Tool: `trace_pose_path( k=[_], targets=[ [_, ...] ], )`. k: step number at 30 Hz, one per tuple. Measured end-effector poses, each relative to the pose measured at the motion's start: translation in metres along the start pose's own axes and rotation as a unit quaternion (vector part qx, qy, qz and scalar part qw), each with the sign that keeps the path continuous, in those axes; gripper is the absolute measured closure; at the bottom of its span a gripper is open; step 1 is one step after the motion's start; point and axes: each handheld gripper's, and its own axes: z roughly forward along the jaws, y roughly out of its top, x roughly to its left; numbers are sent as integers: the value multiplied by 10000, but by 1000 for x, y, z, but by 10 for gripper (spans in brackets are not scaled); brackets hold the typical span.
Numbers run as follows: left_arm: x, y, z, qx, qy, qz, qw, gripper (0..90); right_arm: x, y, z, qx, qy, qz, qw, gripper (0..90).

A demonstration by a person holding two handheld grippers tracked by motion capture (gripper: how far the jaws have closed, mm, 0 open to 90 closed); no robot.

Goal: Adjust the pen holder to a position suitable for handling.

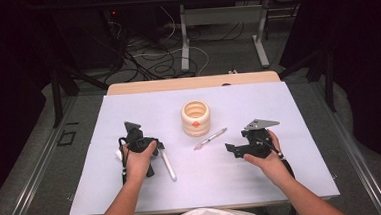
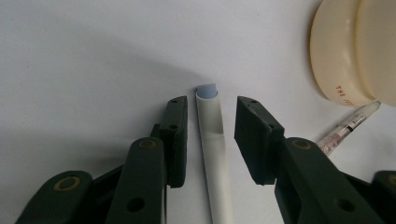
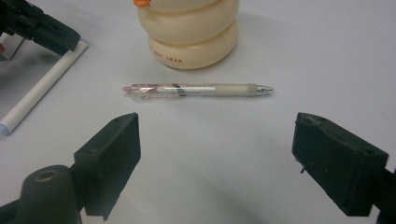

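A white pen (image 1: 168,165) lies on the pale mat (image 1: 278,102). My left gripper (image 1: 157,150) is open and low over it. In the left gripper view the white pen (image 2: 215,158) runs between the two jaws of the left gripper (image 2: 212,107), touching neither, and its grey-blue end pokes out just past them. A clear pen (image 1: 210,138) lies near a cream ribbed cup (image 1: 195,118). My right gripper (image 1: 236,142) is wide open. In the right gripper view the clear pen (image 3: 196,89) lies crosswise beyond the right gripper (image 3: 219,126), in front of the cream cup (image 3: 191,32).
The cream cup (image 2: 355,51) and the clear pen (image 2: 348,126) sit to the right in the left gripper view. The white pen (image 3: 42,86) lies at the left of the right gripper view. Beyond the table's far edge (image 1: 192,82) are cables and another table's legs (image 1: 184,42).
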Motion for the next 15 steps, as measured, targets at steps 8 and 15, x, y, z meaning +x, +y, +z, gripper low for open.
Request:
trace_pose_path(
  k=[8, 15],
  targets=[
    [0, 0, 2, 2, 13, -5, 10000, 725, 1, -1, 3, 37, 45, -29, 10000, 158],
    [-1, 0, 3, 19, 15, -4, 10000, 759, 2, -1, 5, 46, 107, -47, 9999, 163]
  ],
)
